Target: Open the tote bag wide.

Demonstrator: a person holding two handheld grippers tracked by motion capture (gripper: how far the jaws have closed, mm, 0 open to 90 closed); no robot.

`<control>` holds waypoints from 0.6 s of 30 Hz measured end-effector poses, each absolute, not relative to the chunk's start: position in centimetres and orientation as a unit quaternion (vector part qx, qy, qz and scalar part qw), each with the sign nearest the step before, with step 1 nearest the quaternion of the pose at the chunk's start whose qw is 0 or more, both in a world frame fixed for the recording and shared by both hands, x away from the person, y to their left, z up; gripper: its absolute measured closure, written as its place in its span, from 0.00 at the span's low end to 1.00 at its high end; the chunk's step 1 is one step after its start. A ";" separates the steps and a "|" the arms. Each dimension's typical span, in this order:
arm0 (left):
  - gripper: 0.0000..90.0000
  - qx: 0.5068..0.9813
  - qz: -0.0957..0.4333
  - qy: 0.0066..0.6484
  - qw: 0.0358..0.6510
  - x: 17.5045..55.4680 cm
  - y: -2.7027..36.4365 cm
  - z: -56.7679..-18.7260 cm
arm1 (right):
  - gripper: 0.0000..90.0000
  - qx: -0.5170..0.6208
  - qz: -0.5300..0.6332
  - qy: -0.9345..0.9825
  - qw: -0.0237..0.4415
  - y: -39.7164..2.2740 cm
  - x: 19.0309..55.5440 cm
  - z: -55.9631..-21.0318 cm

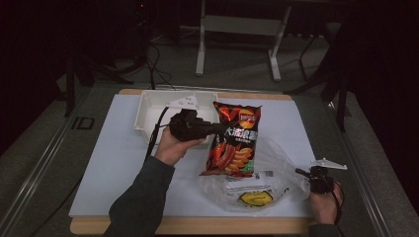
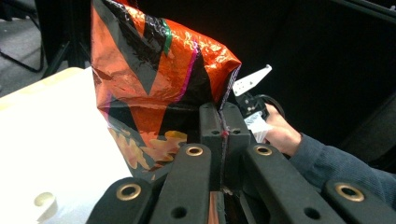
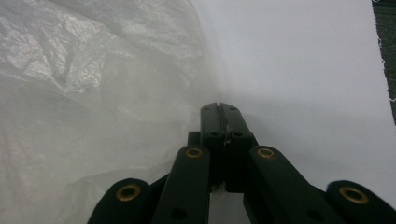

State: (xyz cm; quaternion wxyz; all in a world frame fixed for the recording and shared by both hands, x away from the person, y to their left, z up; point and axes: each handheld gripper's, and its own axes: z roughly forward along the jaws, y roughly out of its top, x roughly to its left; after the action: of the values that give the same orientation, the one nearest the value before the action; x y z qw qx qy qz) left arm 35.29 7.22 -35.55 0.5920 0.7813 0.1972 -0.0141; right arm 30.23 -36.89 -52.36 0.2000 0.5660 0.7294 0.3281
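Note:
An orange and black chip bag (image 1: 236,140) is held tilted up over the white mat, its lower end resting on a clear plastic bag (image 1: 257,185) with a yellow logo. My left gripper (image 1: 220,129) is shut on the chip bag's left edge. In the left gripper view the jaws (image 2: 224,108) pinch the foil seam of the chip bag (image 2: 149,70). My right gripper (image 1: 298,171) is shut on the plastic bag's right edge, low near the table's front right. In the right gripper view the closed tips (image 3: 219,106) nip the crinkled plastic bag (image 3: 93,93).
A white open bin (image 1: 146,111) stands at the back left of the white mat (image 1: 118,163), just behind my left hand. The table's wooden front edge (image 1: 197,225) runs below. Frame legs stand on the floor beyond the table.

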 end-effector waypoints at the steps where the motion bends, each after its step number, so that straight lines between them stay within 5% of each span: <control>1: 1.00 0.781 -0.013 0.197 0.592 35.4 7.3 -35.5 | 0.99 0.566 0.328 0.729 0.200 -36.9 30.2 -52.4; 18: 1.00 0.771 0.008 0.216 0.600 36.9 9.3 -34.5 | 0.99 0.567 0.328 0.728 0.201 -36.9 30.2 -52.4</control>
State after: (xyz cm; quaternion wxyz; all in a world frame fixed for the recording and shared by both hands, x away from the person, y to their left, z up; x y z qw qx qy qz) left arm 36.93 9.34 -34.51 0.5996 0.7705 0.2160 0.0078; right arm 30.23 -36.88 -52.39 0.2006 0.5668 0.7285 0.3282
